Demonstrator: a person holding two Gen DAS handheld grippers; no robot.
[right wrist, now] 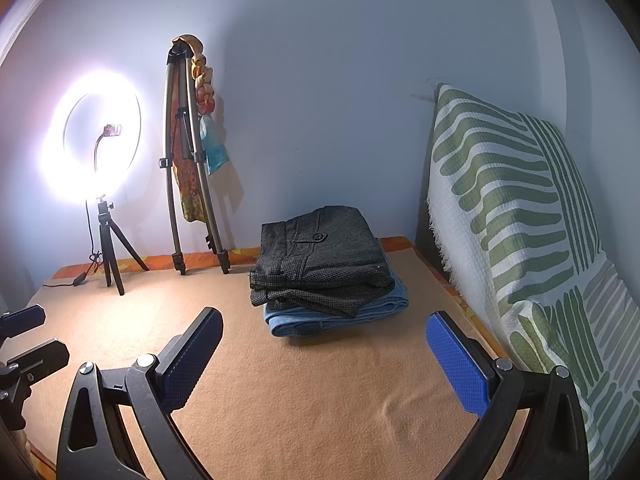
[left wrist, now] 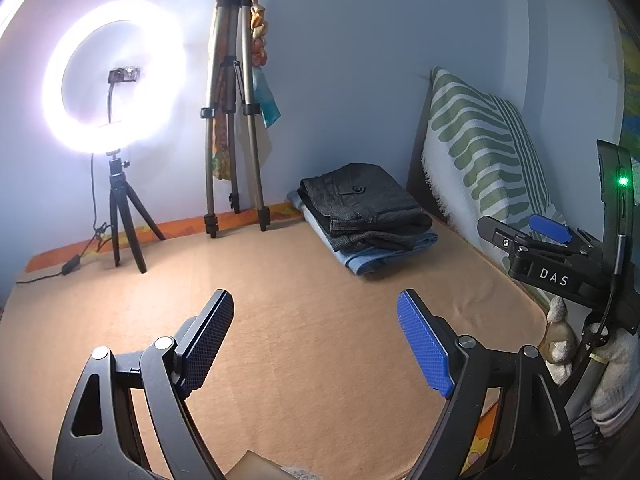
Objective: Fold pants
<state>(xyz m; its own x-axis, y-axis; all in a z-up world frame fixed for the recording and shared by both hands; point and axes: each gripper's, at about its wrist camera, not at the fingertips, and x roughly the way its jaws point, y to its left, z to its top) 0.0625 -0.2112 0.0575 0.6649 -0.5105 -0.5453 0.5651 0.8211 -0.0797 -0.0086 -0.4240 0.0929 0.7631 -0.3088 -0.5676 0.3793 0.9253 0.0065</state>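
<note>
Dark checked pants (left wrist: 362, 204) lie folded on top of folded light blue jeans (left wrist: 376, 254) at the back right of the tan blanket (left wrist: 304, 320). The same stack shows in the right wrist view: dark pants (right wrist: 320, 258) over the jeans (right wrist: 340, 314). My left gripper (left wrist: 316, 336) is open and empty above the blanket, well short of the stack. My right gripper (right wrist: 326, 354) is open and empty, just in front of the stack. The right gripper's body (left wrist: 560, 256) shows at the right of the left wrist view. The left gripper's fingers (right wrist: 24, 340) show at the left of the right wrist view.
A lit ring light on a small tripod (left wrist: 116, 76) and a folded tripod (left wrist: 232, 120) with a scarf stand against the back wall. A green-striped cushion (right wrist: 516, 216) leans along the right side. A power cable (left wrist: 60, 268) runs along the back left.
</note>
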